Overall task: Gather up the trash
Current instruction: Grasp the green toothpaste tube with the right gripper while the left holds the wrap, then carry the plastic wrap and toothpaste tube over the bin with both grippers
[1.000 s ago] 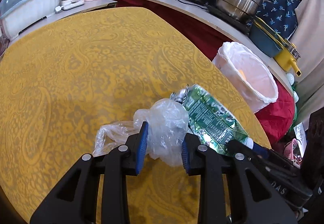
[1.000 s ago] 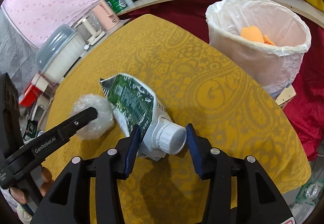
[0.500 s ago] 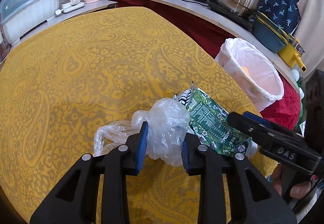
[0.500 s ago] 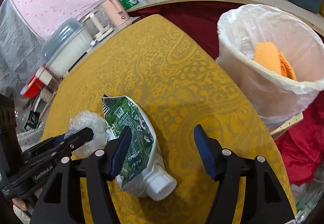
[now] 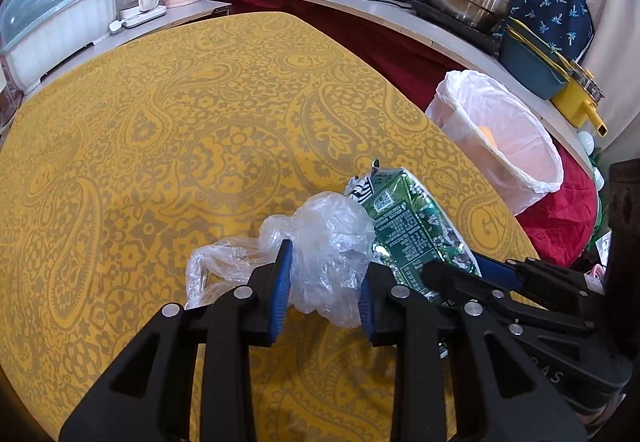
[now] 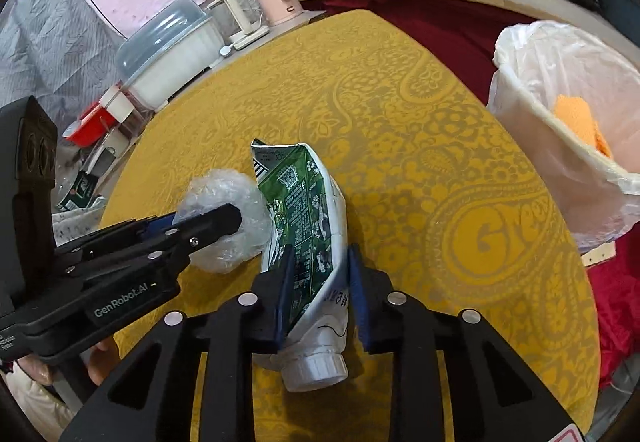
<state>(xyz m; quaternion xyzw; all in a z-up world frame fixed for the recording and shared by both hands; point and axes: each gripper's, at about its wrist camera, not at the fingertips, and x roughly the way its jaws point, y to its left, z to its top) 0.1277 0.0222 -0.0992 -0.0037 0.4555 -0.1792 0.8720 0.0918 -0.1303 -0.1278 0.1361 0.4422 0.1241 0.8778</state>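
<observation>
Two hand-held grippers work side by side near one edge of a table draped in a yellow paisley tablecloth (image 5: 168, 130). The left gripper (image 5: 323, 292) is clamped narrowly on a crumpled clear plastic bag (image 5: 328, 258), its blue pads pinching the wad so it can be lifted as one lump; a loose tail of the bag trails on the cloth to the left. The right gripper (image 6: 318, 292) has just been closing, and its pads now squeeze the lower body of a flattened green spouted drink pouch (image 6: 308, 210) just above its white screw cap (image 6: 316, 368). The pouch lies on the cloth, touching the bag.

A white-lined trash bin (image 6: 516, 82) stands beyond the table's edge on the right, open-topped, with something orange (image 6: 576, 118) already inside. The cloth between the grippers and that edge is bare, so the path to the bin looks clear. The grippers sit close together, so lifting both at once risks a snag.
</observation>
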